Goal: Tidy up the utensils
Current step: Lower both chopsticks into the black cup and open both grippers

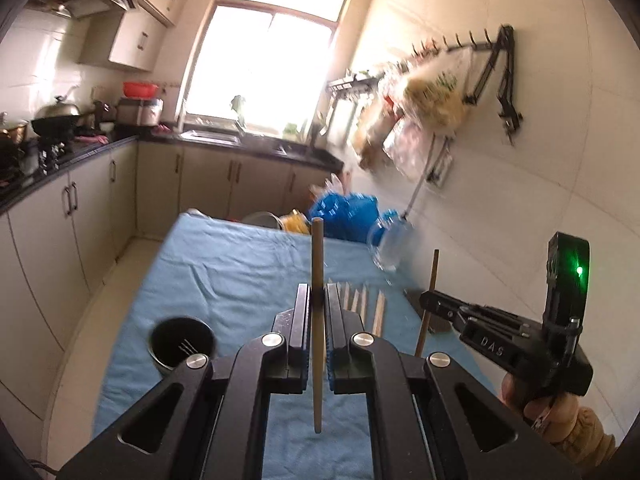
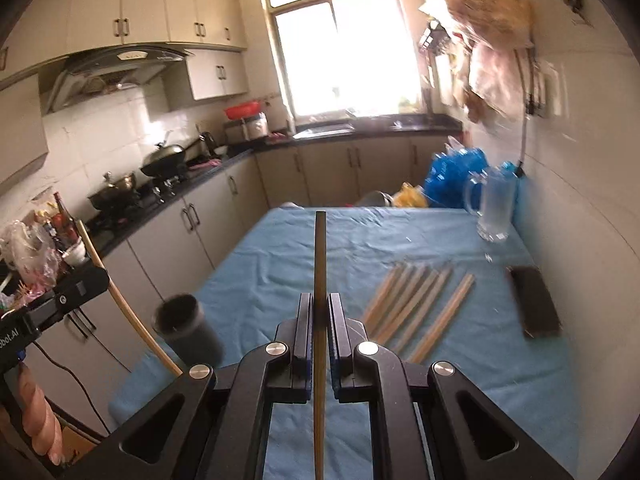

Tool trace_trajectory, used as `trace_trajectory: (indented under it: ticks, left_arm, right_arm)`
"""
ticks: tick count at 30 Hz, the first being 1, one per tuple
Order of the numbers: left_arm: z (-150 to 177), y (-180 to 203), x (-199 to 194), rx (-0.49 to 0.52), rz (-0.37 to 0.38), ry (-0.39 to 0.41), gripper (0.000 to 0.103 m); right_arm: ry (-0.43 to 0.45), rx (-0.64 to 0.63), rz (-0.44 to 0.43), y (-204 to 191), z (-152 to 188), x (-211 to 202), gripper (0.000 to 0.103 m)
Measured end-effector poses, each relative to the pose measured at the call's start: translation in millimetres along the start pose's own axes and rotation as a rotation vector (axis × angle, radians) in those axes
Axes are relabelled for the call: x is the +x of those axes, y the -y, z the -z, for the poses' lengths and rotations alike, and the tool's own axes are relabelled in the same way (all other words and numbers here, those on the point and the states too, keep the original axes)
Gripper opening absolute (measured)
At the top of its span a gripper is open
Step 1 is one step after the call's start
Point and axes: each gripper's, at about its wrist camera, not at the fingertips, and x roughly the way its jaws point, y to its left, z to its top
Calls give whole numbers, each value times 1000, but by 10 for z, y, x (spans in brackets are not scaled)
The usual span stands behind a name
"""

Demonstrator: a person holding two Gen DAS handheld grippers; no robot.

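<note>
My left gripper (image 1: 318, 300) is shut on a pale wooden chopstick (image 1: 317, 256) that stands upright above the blue tablecloth (image 1: 224, 268). My right gripper (image 2: 319, 308) is shut on a darker chopstick (image 2: 320, 248), also upright. In the left wrist view the right gripper (image 1: 430, 304) shows at the right with its chopstick (image 1: 433, 270). Several more chopsticks (image 2: 416, 304) lie side by side on the cloth, right of centre. A black cylindrical holder (image 2: 186, 328) stands near the table's left front edge, seen from above as holder (image 1: 182, 342) in the left wrist view.
A glass mug (image 2: 494, 208) stands at the far right of the table, a flat black object (image 2: 534, 300) lies near the right wall. Blue and yellow bags (image 2: 452, 176) sit behind the table. Kitchen counters with pots run along the left; bags hang on the right wall.
</note>
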Motion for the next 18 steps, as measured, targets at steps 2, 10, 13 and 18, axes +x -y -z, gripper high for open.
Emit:
trace_trajectory:
  ticks: [2, 10, 13, 18]
  left_arm:
    - [-108, -90, -75, -1, -17, 22, 6]
    - [-567, -546, -308, -13, -141, 138, 6]
    - [-688, -710, -274, -16, -191, 161, 6]
    - [-755, -1007, 9, -46, -229, 123, 6]
  right_arm:
    - [23, -9, -21, -144, -102, 54, 7]
    - [131, 42, -157, -666, -595, 274, 7]
    - [151, 101, -223, -848, -796, 420, 7]
    - [173, 145, -248, -1118, -941, 760, 7]
